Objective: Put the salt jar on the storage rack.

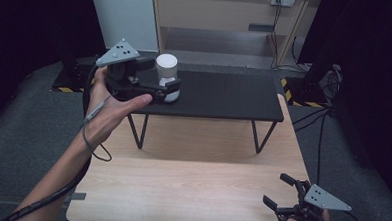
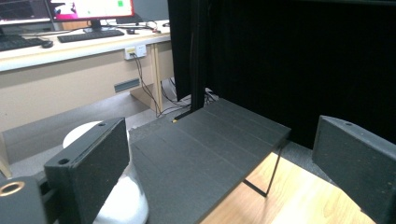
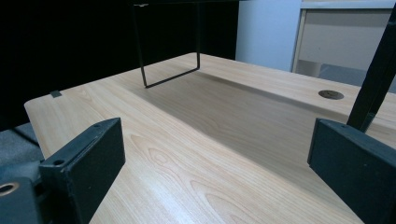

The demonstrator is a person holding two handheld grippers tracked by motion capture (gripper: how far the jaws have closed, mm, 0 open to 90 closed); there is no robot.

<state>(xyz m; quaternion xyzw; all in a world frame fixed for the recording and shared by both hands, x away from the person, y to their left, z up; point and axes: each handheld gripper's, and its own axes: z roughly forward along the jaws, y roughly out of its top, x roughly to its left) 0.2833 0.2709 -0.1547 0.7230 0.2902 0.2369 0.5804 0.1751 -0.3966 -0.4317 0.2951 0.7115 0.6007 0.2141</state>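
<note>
White plastic, I think: the jar (image 1: pixel 166 76) stands upright on the black raised shelf (image 1: pixel 224 94), near its left end, and this shelf stands on wire legs over the wooden surface (image 1: pixel 190 185). I hold the left hand-held gripper (image 1: pixel 167 88) at the jar, turned sideways, with one jaw in front of the lower body. In the left gripper view the jar (image 2: pixel 116 196) sits beside the left jaw, partly behind it, and the jaws are wide apart with nothing between them, so the jar is not grasped. If that jaw touches the jar I cannot tell. The right hand-held gripper (image 1: pixel 275 194) rests low at the near right corner of the surface, jaws spread and empty. My worry is this: the jar is to the side of the gap, not inside it. If I close now, the jaws can meet on air, or the near jaw can push the jar and tip it or slide it off the left edge of the shelf. The rounded, smooth wall can also slip from a grip taken too low.
</note>
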